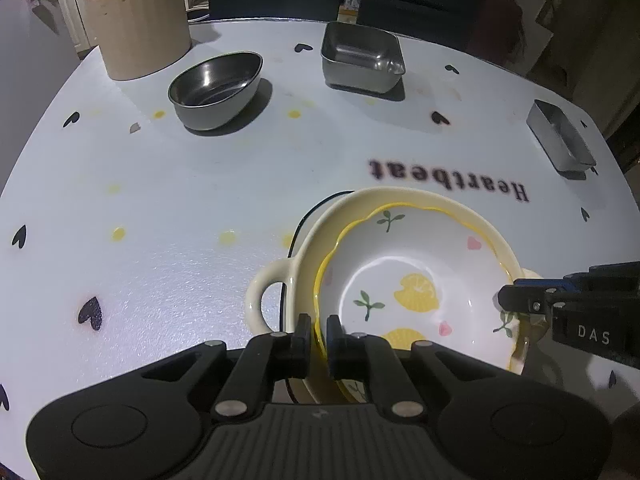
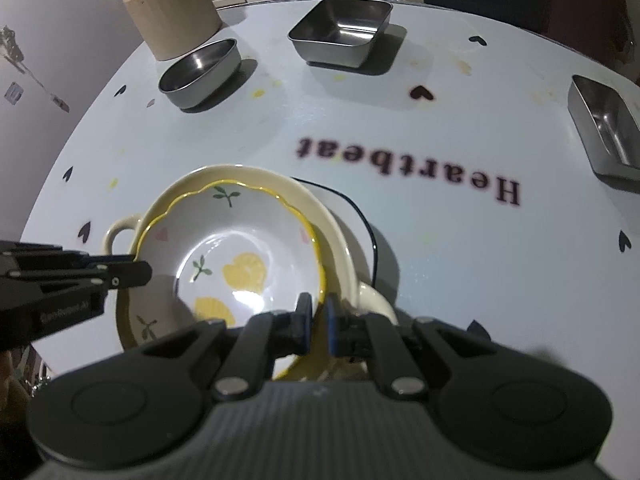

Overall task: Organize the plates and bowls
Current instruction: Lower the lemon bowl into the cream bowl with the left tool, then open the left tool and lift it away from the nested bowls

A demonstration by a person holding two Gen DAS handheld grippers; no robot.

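A white bowl with lemon and heart prints and a yellow scalloped rim [image 1: 404,276] [image 2: 240,248] sits inside a cream two-handled bowl [image 1: 276,284] [image 2: 120,234], which rests on a white plate with a black rim [image 1: 298,232] [image 2: 362,216]. My left gripper [image 1: 319,334] is shut on the lemon bowl's near-left rim; it enters the right wrist view from the left [image 2: 136,270]. My right gripper [image 2: 317,320] is shut on the opposite rim; it enters the left wrist view from the right [image 1: 516,300].
On the white heart-print table [image 1: 160,200] stand an oval steel bowl [image 1: 216,88] [image 2: 200,76], a square steel dish [image 1: 362,58] [image 2: 340,32], a narrow steel tray at the right edge [image 1: 560,136] [image 2: 606,124], and a beige canister at the back left [image 1: 140,24] [image 2: 172,12].
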